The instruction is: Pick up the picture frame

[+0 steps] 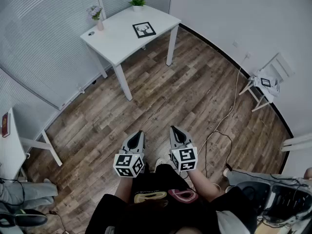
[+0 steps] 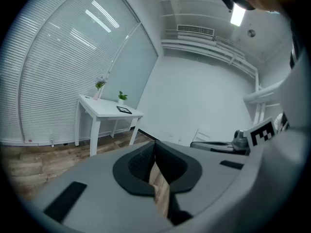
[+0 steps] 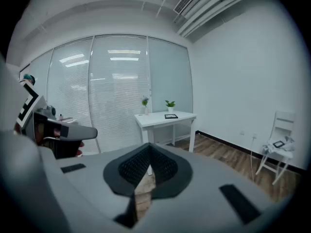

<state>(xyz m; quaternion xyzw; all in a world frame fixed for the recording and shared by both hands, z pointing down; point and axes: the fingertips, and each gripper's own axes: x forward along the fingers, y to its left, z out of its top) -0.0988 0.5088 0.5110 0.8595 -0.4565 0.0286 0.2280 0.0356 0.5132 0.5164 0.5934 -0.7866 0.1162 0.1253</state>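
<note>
A: Why are both clamped shut on nothing?
B: Nothing's in reach. The left gripper (image 1: 139,134) and right gripper (image 1: 174,130) sit side by side, and the picture frame (image 1: 144,29) lies flat on the white table (image 1: 117,45), well ahead of their fingertips.
A: Anything unclear?
B: In both gripper views the frame is tiny — its picture can't be made out.

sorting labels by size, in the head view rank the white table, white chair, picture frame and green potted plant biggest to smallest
1. white table
2. white chair
3. picture frame and green potted plant look about alike, so not ranked apart
</note>
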